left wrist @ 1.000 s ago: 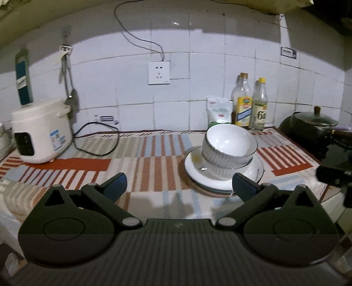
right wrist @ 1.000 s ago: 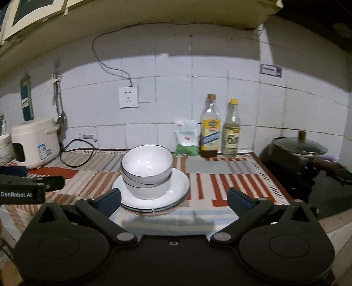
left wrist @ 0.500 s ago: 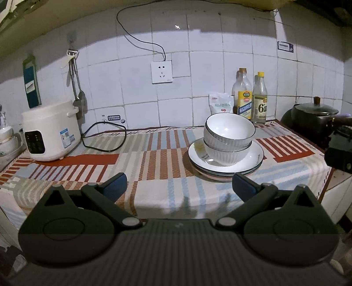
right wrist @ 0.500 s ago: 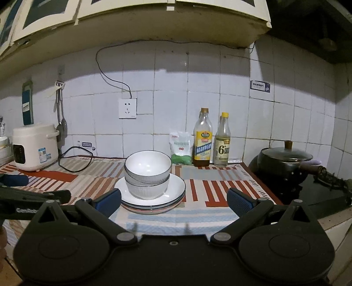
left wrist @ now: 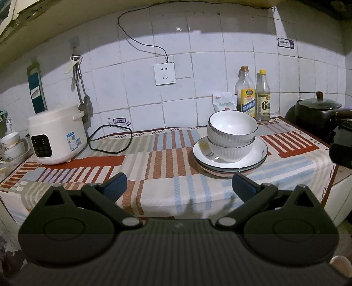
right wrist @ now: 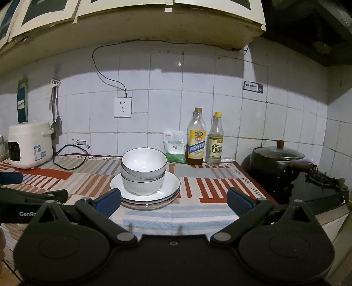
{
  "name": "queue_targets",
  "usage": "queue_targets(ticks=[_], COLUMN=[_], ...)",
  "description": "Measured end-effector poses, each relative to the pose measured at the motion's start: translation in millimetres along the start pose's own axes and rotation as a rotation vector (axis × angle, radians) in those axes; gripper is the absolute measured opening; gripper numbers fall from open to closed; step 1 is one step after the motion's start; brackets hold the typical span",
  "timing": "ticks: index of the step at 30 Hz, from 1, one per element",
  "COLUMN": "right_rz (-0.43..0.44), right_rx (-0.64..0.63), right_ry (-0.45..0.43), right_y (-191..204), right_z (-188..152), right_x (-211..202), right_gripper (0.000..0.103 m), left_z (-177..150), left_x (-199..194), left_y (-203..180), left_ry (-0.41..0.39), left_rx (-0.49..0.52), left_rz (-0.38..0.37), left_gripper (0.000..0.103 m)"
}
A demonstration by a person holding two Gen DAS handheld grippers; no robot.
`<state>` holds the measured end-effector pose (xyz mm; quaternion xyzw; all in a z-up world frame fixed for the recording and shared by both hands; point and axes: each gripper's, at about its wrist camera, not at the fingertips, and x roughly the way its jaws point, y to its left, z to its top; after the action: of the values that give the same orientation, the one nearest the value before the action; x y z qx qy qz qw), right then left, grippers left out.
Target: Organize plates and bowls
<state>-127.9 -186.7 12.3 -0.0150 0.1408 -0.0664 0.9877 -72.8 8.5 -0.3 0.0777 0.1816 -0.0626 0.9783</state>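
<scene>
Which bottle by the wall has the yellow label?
The taller bottle, left of the pair, beside the white bag. The shorter bottle has a pale "6" label.

White tiled wall (right wrist: pixel 198 88), dimly lit, under pale cupboards (right wrist: pixel 132 17); perhaps a hood in the dark right corner.

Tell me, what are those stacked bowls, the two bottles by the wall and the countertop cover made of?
The stacked bowls look like glazed white ceramic: glossy inside, ribbed outside, with a thin dark rim line. The two bottles are clear and shiny with paper labels and yellow caps; glass or plastic, I cannot tell. The countertop cover seems woven fabric, matte, its striped weave texture visible.
</scene>
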Motion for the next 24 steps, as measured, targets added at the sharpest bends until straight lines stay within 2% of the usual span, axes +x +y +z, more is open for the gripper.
queue_targets(ticks=[8,15,24], right_rz=[-0.049,-0.055,-0.059], right_rx=[-0.032,-0.033,-0.027], right_ry=[0.011,0.006,0.013], right_y=[6.0,5.8,4.7], right_z=[-0.5,0.2,0.9], right_x=[-4.5,-7.6,-9.1], right_gripper=[0.103,0.103,0.103], left_z=[-2.2,-2.1,-2.4], left_x=[-2.2,-4.6,-7.7], left_y=[2.6,6.2,4.1], left_ry=[0.009,0.013,0.008], left_rx=[-0.02,-0.049,-0.031], left_rz=[0.007,0.009,0.011], left_gripper=[0.103,0.103,0.103])
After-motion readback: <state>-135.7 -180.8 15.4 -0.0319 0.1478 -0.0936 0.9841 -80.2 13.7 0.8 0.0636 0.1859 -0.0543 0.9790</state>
